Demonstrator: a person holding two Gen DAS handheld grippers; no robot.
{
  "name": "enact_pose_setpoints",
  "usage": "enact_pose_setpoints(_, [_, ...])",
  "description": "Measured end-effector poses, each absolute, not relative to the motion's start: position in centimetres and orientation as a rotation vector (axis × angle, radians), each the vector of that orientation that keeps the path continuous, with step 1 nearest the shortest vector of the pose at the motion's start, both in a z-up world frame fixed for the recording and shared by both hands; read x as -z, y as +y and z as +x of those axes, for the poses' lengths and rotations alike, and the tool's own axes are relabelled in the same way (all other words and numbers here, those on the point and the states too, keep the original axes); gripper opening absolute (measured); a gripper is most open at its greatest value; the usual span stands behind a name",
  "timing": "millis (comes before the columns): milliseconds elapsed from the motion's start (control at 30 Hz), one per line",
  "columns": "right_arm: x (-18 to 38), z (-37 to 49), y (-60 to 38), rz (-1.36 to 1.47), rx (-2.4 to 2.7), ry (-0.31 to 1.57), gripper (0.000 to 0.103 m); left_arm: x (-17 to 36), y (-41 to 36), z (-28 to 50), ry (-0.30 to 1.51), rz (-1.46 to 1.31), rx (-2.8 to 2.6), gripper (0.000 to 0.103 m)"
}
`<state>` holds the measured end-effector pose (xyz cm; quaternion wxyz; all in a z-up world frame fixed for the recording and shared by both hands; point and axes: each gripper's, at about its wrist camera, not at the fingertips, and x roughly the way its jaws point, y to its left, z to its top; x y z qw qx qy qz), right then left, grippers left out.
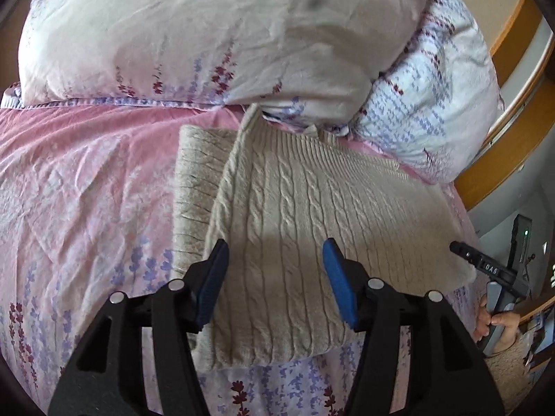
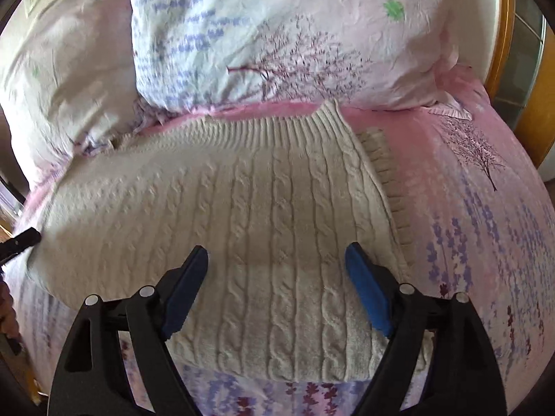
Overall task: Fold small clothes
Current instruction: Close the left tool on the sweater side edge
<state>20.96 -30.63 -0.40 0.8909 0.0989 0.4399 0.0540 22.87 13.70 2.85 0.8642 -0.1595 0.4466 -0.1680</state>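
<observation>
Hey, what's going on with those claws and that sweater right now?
Both claws open, left claw, right claw, nothing gripped. Sweater lies folded on bed. Pillows just behind it.

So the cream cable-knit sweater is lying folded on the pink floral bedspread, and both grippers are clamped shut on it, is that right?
Not quite. The cream cable-knit sweater does lie folded on the pink floral bedspread, but both wrist views show the left gripper and the right gripper open above the knit, gripping nothing.
</observation>
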Motion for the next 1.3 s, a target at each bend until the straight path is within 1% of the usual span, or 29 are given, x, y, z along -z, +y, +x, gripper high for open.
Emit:
enact_pose_setpoints(33, [0.2, 21.0, -30.6, 0.215, -0.114, 0.91, 0.091, -3.1, 14.7, 23.0, 0.927, -0.356, 0.327, 0.064])
enact_pose_setpoints(67, [0.0, 21.0, -30.5, 0.221, -0.111, 0.911, 0.1, -3.2, 15.7, 23.4, 0.926, -0.376, 0.295, 0.068])
enact_pose_setpoints(100, [-0.1, 21.2, -30.2, 0.222, -0.106, 0.913, 0.101, -3.1, 16.6, 23.8, 0.934, -0.399, 0.277, 0.07])
enact_pose_setpoints(267, [-0.2, 22.7, -27.9, 0.186, -0.123, 0.917, 0.101, -1.6, 18.2, 25.4, 1.007, -0.498, 0.298, 0.075])
enact_pose_setpoints(500, [0.4, 23.9, -25.6, 0.137, -0.102, 0.925, 0.101, -0.1, 16.8, 26.7, 1.054, -0.497, 0.309, 0.078])
enact_pose_setpoints(600, [0.7, 24.4, -24.9, 0.078, -0.069, 0.922, 0.101, -0.1, 16.0, 27.2, 1.039, -0.456, 0.3, 0.08])
enact_pose_setpoints(767, [1.7, 24.7, -24.2, 0.013, -0.05, 0.933, 0.102, 0.0, 15.1, 27.7, 1.023, -0.426, 0.297, 0.08])
enact_pose_setpoints(833, [1.8, 24.8, -24.6, 0.026, -0.06, 0.943, 0.102, 0.0, 15.0, 27.8, 1.026, -0.444, 0.308, 0.077])
enact_pose_setpoints(900, [2.0, 25.0, -24.9, 0.045, -0.076, 0.956, 0.102, 0.1, 14.7, 27.9, 1.027, -0.462, 0.306, 0.07])
enact_pose_setpoints(1067, [2.1, 25.0, -25.1, 0.051, -0.088, 0.951, 0.102, 0.6, 15.2, 28.0, 1.029, -0.549, 0.297, 0.058])
enact_pose_setpoints(1267, [2.1, 25.0, -25.2, 0.055, -0.096, 0.943, 0.102, 1.2, 16.0, 28.1, 1.037, -0.639, 0.293, 0.052])
enact_pose_setpoints(1300, [2.1, 25.0, -25.1, 0.057, -0.094, 0.942, 0.102, 1.2, 15.9, 28.1, 1.038, -0.642, 0.286, 0.048])
